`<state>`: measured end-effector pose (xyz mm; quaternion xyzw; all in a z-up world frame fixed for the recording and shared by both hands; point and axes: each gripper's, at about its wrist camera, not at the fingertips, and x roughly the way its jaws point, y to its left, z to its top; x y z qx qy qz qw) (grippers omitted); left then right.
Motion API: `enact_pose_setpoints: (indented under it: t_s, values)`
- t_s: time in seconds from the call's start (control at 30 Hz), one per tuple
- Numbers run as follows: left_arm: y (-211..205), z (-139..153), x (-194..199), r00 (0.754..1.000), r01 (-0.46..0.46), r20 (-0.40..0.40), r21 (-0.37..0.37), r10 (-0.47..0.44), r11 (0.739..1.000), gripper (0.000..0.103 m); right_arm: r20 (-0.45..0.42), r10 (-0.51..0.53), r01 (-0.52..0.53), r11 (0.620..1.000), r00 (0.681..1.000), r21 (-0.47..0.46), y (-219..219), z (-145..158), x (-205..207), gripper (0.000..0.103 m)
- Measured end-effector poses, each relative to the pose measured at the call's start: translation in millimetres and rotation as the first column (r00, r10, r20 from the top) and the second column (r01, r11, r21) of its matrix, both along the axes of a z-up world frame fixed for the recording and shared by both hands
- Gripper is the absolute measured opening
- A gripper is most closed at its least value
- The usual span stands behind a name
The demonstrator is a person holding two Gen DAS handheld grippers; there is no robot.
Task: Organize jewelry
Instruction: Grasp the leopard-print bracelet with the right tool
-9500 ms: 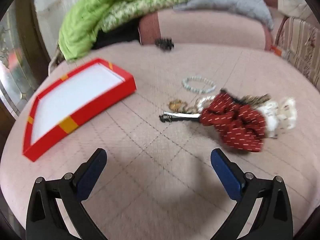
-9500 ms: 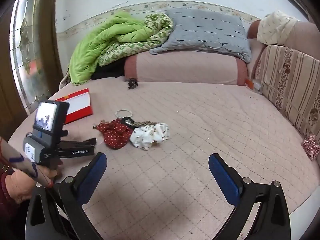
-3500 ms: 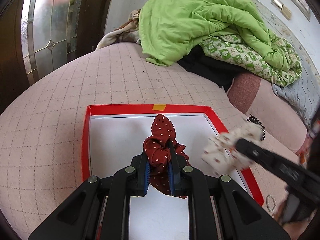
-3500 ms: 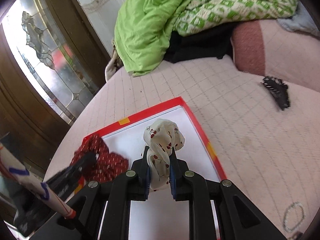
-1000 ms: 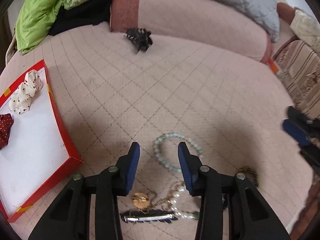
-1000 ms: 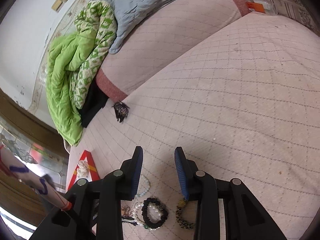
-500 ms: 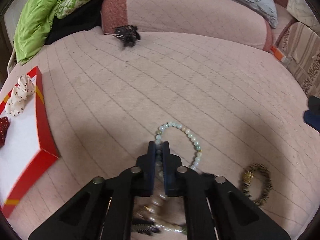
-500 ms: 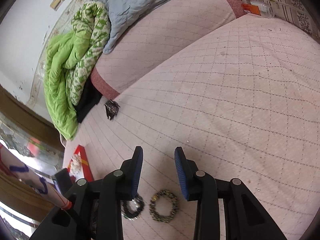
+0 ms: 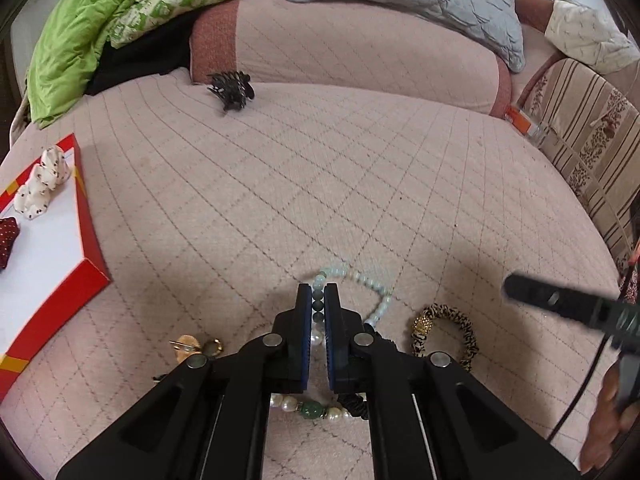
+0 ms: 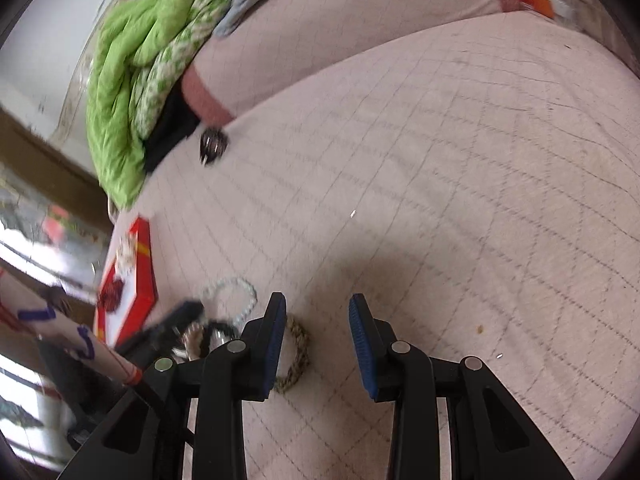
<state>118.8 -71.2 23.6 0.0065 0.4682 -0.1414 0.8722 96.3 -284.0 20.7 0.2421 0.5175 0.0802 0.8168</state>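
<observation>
Pink quilted bed cover [image 9: 360,184] carries the jewelry. One pale green bead bracelet [image 9: 356,280] – small round beads on a loop – is pinched between the closed fingers of the left gripper [image 9: 318,312]. Beside it lies one leopard-pattern bracelet [image 9: 448,336]. The red tray [image 9: 86,276] holds two scrunchies – one white [image 9: 40,180], one dark red [image 9: 6,236]. The right gripper [image 10: 316,336] stands open, holding nothing.

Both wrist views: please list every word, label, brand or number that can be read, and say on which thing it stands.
No text can be read in either view.
The orange-labelled object at the cushion's edge may carry print, but it is too small and blurred.
The blue marks on the white sleeve form no readable word.
The red tray has only plain yellow patches.
</observation>
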Motion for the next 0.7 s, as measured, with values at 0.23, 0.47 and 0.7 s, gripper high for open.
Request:
enact_pose_setpoints:
  t_s: [0.23,0.47,0.7]
  values:
    - [7.5,6.5,-2.7,1.0,-0.011,0.005,0.003,0.011,1.0,0.005,-0.059,0.094,-0.101,0.986,0.994,-0.132,28.4,-12.9,3.0,0.034]
    - [10.7,14.1,-3.2,1.0,-0.014,0.022,0.0,0.014,1.0,0.005,-0.061,0.173,-0.183,0.938,0.983,-0.293,51.4,-12.8,4.0,0.001]
    - [10.0,25.7,-7.3,0.999,-0.007,0.046,0.01,0.006,1.0,0.006,0.066,0.031,-0.018,0.981,0.997,-0.192,18.3,13.4,-0.9,0.001]
